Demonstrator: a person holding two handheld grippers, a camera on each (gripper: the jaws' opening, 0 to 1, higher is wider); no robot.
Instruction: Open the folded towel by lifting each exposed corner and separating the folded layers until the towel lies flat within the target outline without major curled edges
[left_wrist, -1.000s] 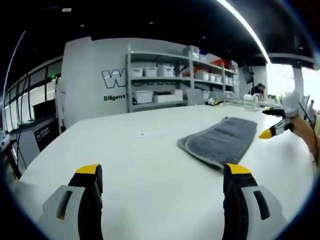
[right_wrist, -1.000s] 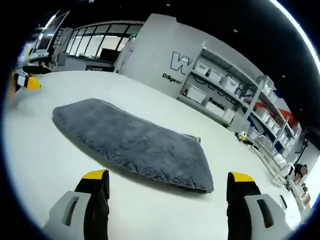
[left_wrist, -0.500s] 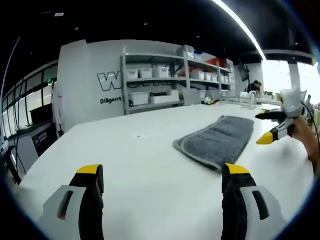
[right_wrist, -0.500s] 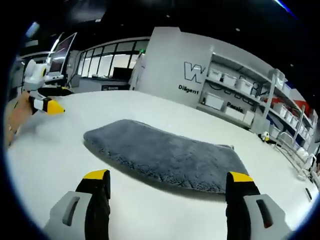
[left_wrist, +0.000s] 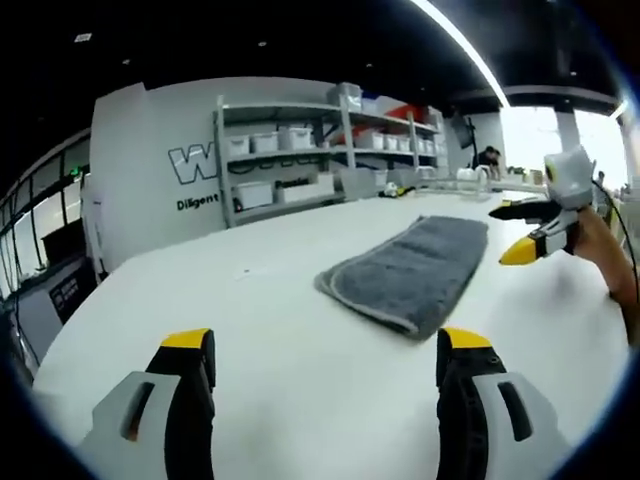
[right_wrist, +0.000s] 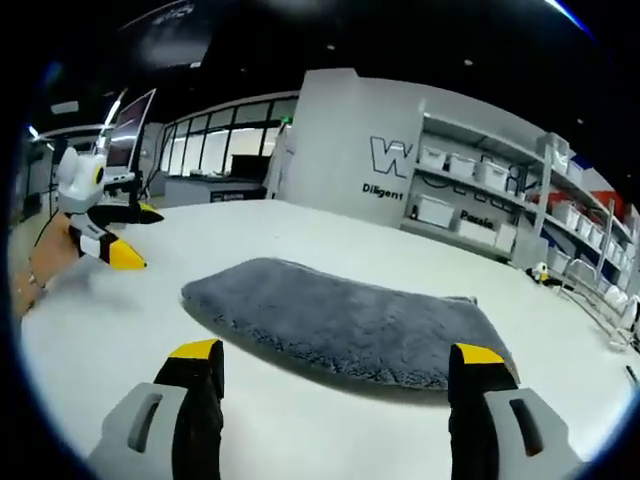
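Note:
A folded grey towel (left_wrist: 408, 268) lies flat on the white table (left_wrist: 250, 320), ahead and right of my left gripper (left_wrist: 325, 345), whose yellow-tipped jaws stand open with nothing between them. The right gripper (left_wrist: 530, 230) enters the left gripper view at the right, held in a hand just past the towel's right side. In the right gripper view the same towel (right_wrist: 345, 320) lies close in front of my right gripper (right_wrist: 335, 355), open and empty above the table. The left gripper (right_wrist: 115, 235) appears at the left there, open, in a hand.
Shelving with white bins (left_wrist: 300, 165) stands behind the table against a wall with lettering. A wire rack (left_wrist: 470, 178) sits at the table's far end. Windows and a monitor (right_wrist: 130, 125) are off to the left in the right gripper view.
Both cameras have shifted: the towel now sits nearer the middle of each view. The right gripper has lowered and levelled toward the towel. Nothing was grasped.

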